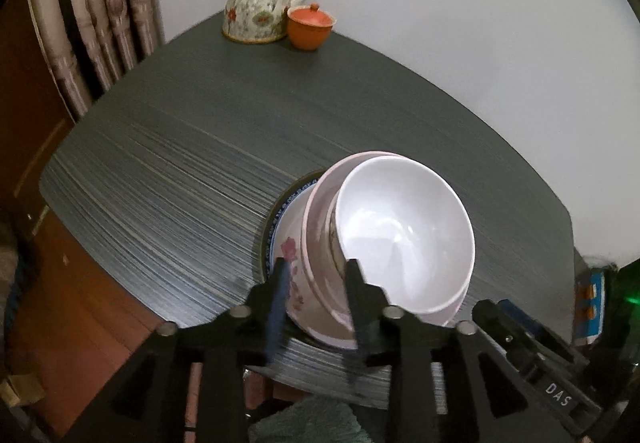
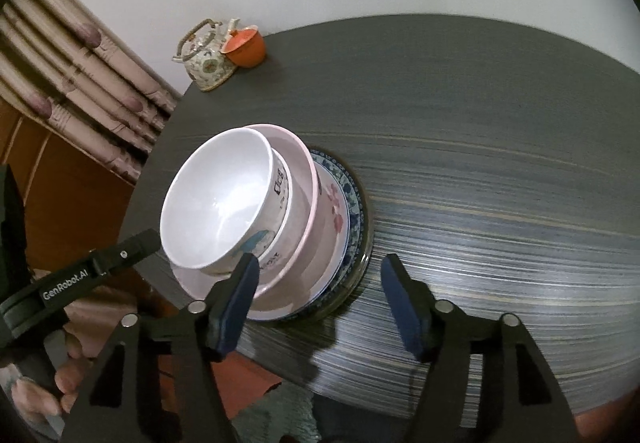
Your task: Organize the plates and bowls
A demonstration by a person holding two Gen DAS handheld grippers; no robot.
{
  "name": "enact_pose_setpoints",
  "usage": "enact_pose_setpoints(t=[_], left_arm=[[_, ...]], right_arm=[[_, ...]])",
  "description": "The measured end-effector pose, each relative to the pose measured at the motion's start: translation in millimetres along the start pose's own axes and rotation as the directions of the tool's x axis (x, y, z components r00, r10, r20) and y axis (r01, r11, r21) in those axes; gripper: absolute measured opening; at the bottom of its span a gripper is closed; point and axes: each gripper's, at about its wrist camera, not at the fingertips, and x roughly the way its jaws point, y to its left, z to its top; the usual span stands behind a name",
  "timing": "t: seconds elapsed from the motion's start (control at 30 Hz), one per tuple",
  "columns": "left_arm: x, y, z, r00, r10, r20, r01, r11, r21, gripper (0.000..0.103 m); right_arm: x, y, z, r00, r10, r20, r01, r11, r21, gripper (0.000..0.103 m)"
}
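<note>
The stack of dishes sits near the front edge of the dark, streaked desk (image 1: 192, 147), directly ahead of both pairs of tongs. At the bottom lies a plate with a blue patterned rim (image 2: 354, 203), above it a plate with pink flowers (image 2: 336, 211), then a wide pale pink bowl (image 2: 302, 179), and on top 1 white bowl (image 1: 400, 219) nested in it, tilted rather than level. The white bowl's outer wall carries a blue figure and some dark print.

The left tongs (image 1: 316, 279) stand partly apart, their 2 fingers straddling the near side of the stack: the left finger lies over the flowered plate and the right finger over the bowl wall. Whether the fingers touch the dishes cannot be told, as they are blurred.

The right tongs (image 2: 320, 283) are wide apart and hold nothing. Their left finger overlaps the lower rim of the pink bowl, and their right finger hangs over bare desk just beside the stack.

Far beyond the tongs, at the back corner of the desk, a flowered teapot (image 1: 258, 11) stands touching an orange lidded cup (image 1: 310, 25). A pleated curtain (image 1: 100, 3) hangs to the left.

A person's hand (image 2: 44, 383) grips the left tongs' handle, seen at the lower left of the right wrist view.
</note>
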Motion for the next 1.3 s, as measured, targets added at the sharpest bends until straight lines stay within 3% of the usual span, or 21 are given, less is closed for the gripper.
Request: enact_pose_setpoints(t=[0.23,0.33,0.6,0.8,1.3], left_arm=[[-11.6,-9.4,-13.1,0.997,0.069,0.045,-0.072,0.995,0.067,0.043],[-14.6,-16.1,-20.0,0.990,0.113,0.078,-0.121,0.988,0.098,0.049],[-8.4,-20.4,-33.9,0.979,0.174,0.103,-0.186,0.975,0.125,0.050],[-3.8,-23.0,-37.3,0.977,0.189,0.103,-0.201,0.972,0.123,0.052],[-1.4,-28.0,-36.0,0.978,0.188,0.092,-0.199,0.972,0.125,0.053]], right_arm=[[-7.5,0.0,-12.3,1.000,-0.006,0.015,0.006,1.000,-0.028,0.076],[-7.5,4.2,-17.8,0.999,-0.015,0.030,0.016,0.998,-0.056,0.088],[-5.6,12.7,-35.2,0.999,-0.030,0.038,0.034,0.992,-0.119,0.100],[-6.7,29.3,-40.9,0.998,-0.034,0.052,0.043,0.981,-0.187,0.102],[-1.4,41.5,-44.7,0.998,-0.049,0.048,0.058,0.971,-0.233,0.102]])
